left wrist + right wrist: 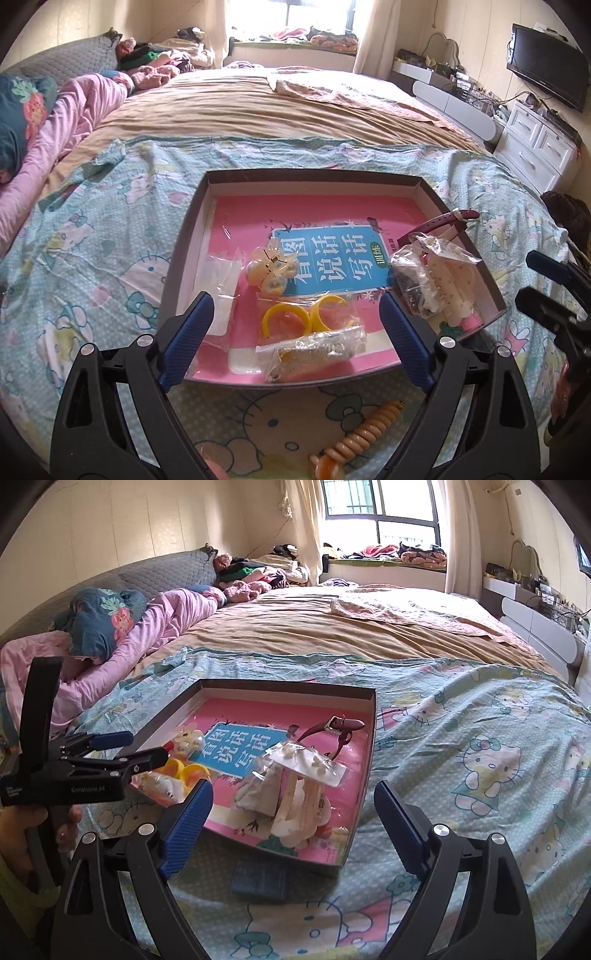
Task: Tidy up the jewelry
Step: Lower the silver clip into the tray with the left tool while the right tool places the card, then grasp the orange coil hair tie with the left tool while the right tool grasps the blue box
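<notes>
A shallow dark tray [184,236] sits on the cartoon-cat bedsheet [92,236], lined with a pink book [332,254] that bears a blue title panel. The left gripper [295,332] hangs over the tray's near edge with its blue pads spread wide and nothing between them but air; directly ahead of it, between the two fingers in the left wrist view, lie a bagged pair of yellow rings [306,317] and, nearer still, a clear packet of small pieces [314,350]. Just beyond those rests a pale flower-shaped hair clip [271,267]. Toward the tray's right wall a heap of bagged items [436,277] is piled, with a maroon watch strap [443,221] draped over the rim behind it. An orange spiral hair tie [365,435] lies on the sheet outside the tray, below the left gripper's fingers.

The right gripper [293,823] (also gaping, holding nothing) is poised at the tray's near right corner, the bagged heap sitting just ahead of its left finger. A small dark box [260,882] lies on the sheet against the tray's near wall, between its fingers.
</notes>
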The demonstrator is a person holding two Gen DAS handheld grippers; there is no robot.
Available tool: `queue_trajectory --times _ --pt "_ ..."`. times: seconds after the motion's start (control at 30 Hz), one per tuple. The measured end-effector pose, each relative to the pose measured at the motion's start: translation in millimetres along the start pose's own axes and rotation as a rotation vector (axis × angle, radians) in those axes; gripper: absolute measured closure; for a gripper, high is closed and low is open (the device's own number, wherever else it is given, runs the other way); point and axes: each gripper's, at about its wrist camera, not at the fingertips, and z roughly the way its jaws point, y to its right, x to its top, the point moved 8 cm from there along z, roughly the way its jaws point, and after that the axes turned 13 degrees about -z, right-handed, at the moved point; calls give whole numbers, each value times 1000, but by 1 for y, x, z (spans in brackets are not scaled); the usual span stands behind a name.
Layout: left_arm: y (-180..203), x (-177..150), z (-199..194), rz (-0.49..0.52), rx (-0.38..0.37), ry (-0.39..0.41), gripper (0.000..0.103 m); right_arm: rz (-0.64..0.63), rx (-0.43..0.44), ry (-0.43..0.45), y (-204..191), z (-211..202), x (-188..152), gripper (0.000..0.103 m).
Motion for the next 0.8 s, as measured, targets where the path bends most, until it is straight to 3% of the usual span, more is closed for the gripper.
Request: queue_trajectory --times 0.4,0.8 --pt "-10 -16 -22 23 23 1 18 -23 43 -66 -22 -1 -25 15" --pt "-7 -55 -25 72 -4 -87 18 -21 46 -156 -28 22 -53 15"
